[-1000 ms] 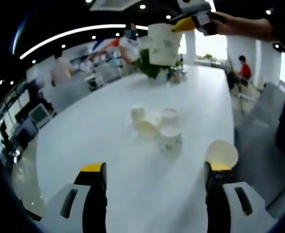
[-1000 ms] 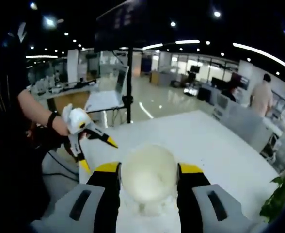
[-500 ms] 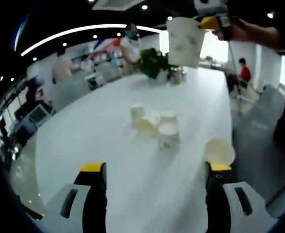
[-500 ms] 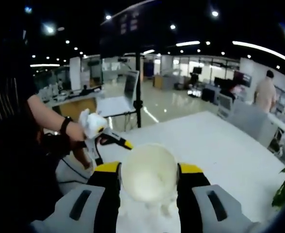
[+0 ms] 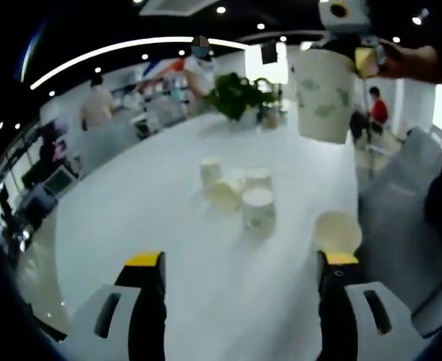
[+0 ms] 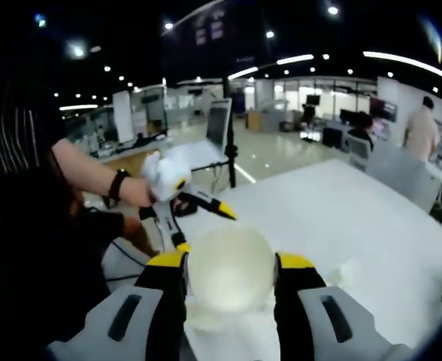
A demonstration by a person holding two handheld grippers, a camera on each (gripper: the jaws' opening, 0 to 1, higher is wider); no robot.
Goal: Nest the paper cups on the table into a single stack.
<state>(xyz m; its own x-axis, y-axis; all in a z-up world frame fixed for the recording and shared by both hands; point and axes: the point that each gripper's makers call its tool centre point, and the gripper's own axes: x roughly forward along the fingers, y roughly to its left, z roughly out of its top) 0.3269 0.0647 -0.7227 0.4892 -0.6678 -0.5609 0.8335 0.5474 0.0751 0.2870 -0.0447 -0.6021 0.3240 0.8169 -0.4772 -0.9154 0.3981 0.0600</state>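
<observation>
Several white paper cups with green print stand close together mid-table: one at the back, one to its right, one nearest, and one that looks tipped. Another cup sits apart, just beyond my right-hand jaw. My left gripper is open and holds nothing, low over the white table. My right gripper hangs at the upper right, shut on a cup. In the right gripper view, that cup sits clamped in my right gripper, and the left gripper shows open in a person's hand.
A potted plant stands at the table's far end. A grey chair lines the right edge. A tripod stand rises beyond the table. People and desks fill the office behind.
The right gripper has carried its cup to the right and lower in the left gripper view. The cups on the table and the open left gripper have held still.
</observation>
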